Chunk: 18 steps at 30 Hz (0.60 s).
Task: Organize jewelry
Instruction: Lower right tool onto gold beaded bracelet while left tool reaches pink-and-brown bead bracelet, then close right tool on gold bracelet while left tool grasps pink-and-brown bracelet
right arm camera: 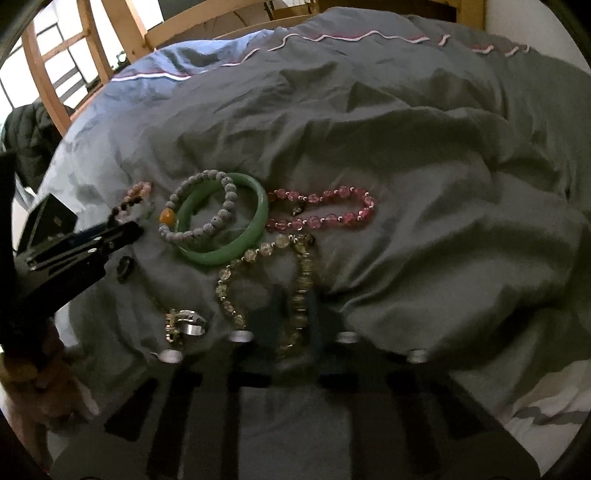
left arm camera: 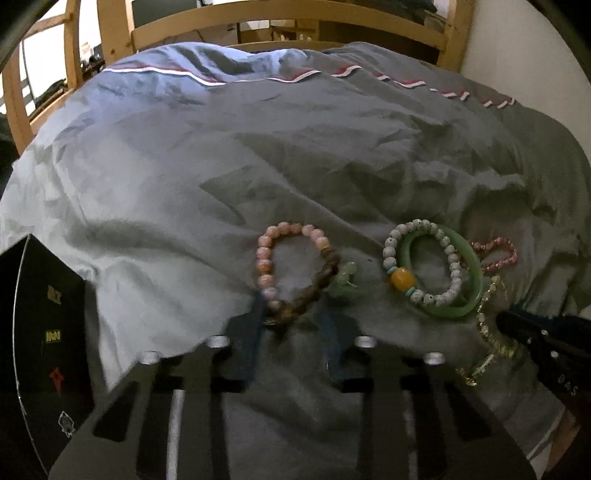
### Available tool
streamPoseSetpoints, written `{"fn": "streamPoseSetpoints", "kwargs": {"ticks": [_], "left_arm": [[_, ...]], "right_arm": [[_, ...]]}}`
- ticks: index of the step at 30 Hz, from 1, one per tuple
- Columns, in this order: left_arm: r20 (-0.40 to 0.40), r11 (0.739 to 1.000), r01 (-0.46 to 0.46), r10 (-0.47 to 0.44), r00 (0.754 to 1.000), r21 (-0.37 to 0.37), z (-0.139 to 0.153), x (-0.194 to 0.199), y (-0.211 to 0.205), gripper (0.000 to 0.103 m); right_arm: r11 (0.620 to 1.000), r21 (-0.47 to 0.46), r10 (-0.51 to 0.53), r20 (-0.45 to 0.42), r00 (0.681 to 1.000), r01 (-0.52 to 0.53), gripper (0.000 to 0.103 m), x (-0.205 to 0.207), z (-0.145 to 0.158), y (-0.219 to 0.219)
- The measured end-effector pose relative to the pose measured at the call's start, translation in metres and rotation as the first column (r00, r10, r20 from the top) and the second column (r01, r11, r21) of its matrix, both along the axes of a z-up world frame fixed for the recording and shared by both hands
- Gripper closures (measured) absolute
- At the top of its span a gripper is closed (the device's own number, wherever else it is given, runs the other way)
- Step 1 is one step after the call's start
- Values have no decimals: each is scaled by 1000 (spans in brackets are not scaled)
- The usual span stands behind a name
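Rumpled grey duvet [left arm camera: 280,155], red-white trim; wooden bed frame [left arm camera: 295,26] behind

Five beaded bracelets [right arm camera: 325,208] lie ahead of the fingers, one green bangle [right arm camera: 225,221], one silver ring [right arm camera: 192,325], one black box [left arm camera: 40,343].
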<state>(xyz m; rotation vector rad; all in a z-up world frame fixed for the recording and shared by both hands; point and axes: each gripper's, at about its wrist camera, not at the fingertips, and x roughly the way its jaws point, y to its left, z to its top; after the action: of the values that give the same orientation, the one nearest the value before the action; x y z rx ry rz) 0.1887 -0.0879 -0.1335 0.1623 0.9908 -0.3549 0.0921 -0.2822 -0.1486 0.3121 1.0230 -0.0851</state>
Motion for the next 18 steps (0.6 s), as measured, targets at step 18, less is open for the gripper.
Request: {"fn": "streamPoseSetpoints", "kwargs": {"ticks": [18], "left_arm": [[61,997,16,-11,998,-79,30,-11,3,95]], "right_arm": [[997,78,-10,196,981,-5,95,-16,39,0]]}}
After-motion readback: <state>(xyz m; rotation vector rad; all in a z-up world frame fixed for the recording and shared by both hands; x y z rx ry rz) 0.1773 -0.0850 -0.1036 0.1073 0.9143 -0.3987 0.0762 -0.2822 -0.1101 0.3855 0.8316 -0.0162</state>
